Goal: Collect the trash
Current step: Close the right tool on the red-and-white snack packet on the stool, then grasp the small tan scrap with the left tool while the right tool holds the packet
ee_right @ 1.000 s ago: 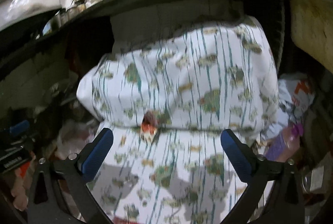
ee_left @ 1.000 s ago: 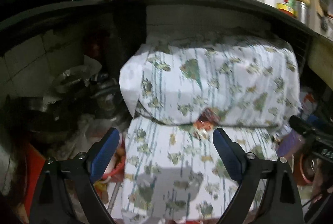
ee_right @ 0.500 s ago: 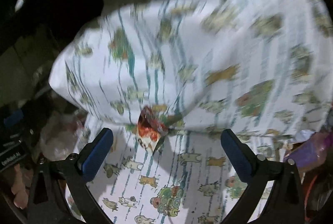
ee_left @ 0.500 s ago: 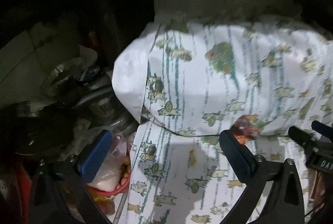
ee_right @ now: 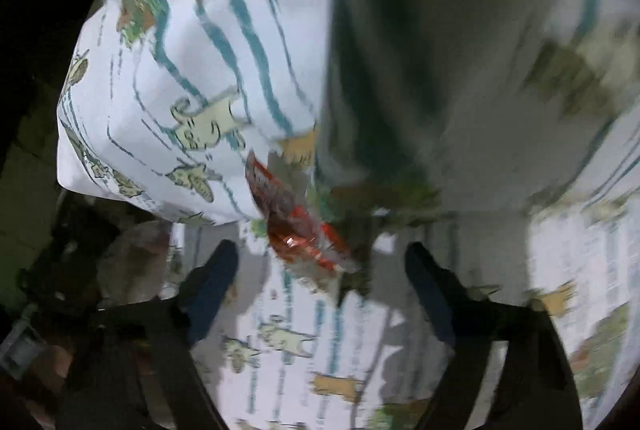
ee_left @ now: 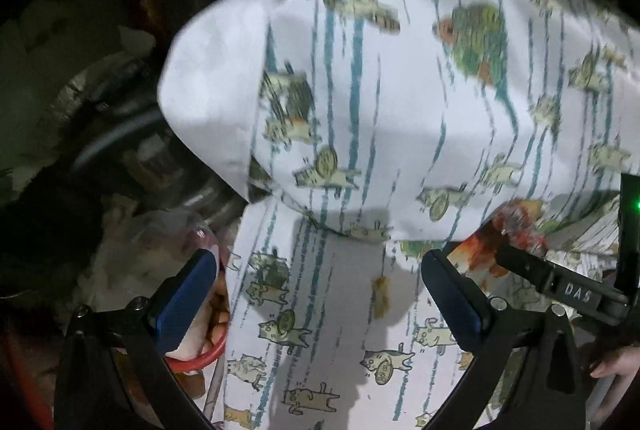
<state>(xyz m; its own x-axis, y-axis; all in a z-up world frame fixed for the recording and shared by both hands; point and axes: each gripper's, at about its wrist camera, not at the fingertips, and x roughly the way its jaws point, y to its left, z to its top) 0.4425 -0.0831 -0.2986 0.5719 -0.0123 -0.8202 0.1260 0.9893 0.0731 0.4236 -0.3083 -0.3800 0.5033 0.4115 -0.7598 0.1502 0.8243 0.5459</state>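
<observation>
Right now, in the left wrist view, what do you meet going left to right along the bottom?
Left gripper's left finger → red-rimmed bowl → cat-print cloth → small crumb → left gripper's right finger → red wrapper → right gripper

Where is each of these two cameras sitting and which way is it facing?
Left wrist: on the left hand-held gripper, aimed down at the cat-print cloth; shows its open fingers and a fingertip at the right edge.
Right wrist: on the right hand-held gripper, facing the red wrapper; jaws just closing, not touching.
Shared: cloth, wrapper.
</observation>
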